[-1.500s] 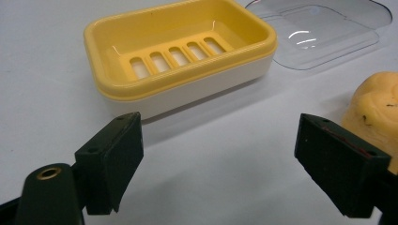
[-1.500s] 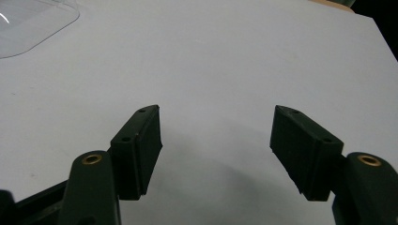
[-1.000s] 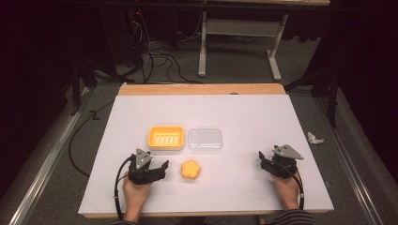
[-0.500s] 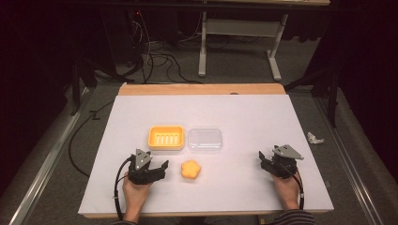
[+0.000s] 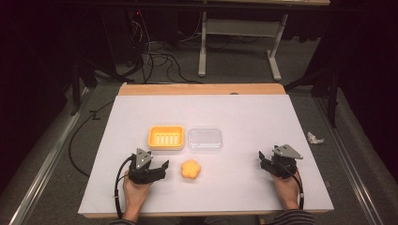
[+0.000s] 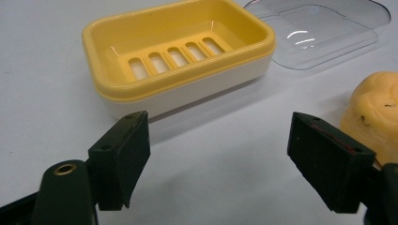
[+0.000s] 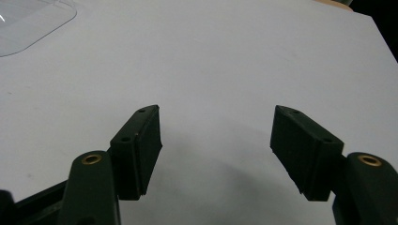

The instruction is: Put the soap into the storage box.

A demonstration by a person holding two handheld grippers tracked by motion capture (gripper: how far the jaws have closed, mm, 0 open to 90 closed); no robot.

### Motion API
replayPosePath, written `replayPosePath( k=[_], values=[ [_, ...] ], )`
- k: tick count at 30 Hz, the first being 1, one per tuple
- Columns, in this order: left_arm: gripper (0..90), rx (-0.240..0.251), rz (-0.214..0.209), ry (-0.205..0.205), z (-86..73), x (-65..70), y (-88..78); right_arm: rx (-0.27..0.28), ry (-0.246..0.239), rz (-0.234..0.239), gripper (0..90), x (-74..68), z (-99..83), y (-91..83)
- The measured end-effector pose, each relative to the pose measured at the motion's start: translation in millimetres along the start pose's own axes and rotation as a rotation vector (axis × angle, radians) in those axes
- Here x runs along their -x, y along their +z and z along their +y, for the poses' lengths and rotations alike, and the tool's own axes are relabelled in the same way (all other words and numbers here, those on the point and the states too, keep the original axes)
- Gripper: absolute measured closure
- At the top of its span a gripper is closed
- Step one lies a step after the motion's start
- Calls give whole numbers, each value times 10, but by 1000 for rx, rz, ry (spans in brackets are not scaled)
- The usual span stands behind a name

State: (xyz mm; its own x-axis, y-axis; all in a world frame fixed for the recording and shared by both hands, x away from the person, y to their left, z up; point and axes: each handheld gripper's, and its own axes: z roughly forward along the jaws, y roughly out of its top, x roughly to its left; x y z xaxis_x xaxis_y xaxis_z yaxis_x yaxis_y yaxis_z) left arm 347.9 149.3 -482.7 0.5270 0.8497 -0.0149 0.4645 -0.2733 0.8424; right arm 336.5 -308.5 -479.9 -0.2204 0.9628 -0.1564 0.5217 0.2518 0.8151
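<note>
I saw a white bench with a bare wooden strip along its 12 o'clock edge. Off the bench at 3 o'clock, a crumpled pale scrap lay on the grey floor. Beyond the 12 o'clock edge stood a white metal frame, and at 11 o'clock loose cables tangled on the floor in the dark.

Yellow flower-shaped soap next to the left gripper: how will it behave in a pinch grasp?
The soap looks like a solid, squat lump lying flat, so it probably won't roll or tip. Its lobed, rounded edge may give the pads uneven contact, so it could twist. The surface looks matte and dry with small dark marks in the left gripper view, so likely not very slippery.
</note>
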Motion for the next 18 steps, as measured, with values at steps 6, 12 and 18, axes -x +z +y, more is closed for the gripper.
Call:
replayPosePath(
  k=[6, 12, 18],
  values=[
    [215, -8, -6, 0, 2, 10, -7, 1, -1, 3, 343, 2, 0, 0],
    [208, -10, -20, 2, 7, 26, -21, 2, -1, 3, 343, 2, -1, -2],
    [205, -7, -44, -4, 20, 47, -38, 3, -4, 4, 343, 6, 0, -3]
  ],
)
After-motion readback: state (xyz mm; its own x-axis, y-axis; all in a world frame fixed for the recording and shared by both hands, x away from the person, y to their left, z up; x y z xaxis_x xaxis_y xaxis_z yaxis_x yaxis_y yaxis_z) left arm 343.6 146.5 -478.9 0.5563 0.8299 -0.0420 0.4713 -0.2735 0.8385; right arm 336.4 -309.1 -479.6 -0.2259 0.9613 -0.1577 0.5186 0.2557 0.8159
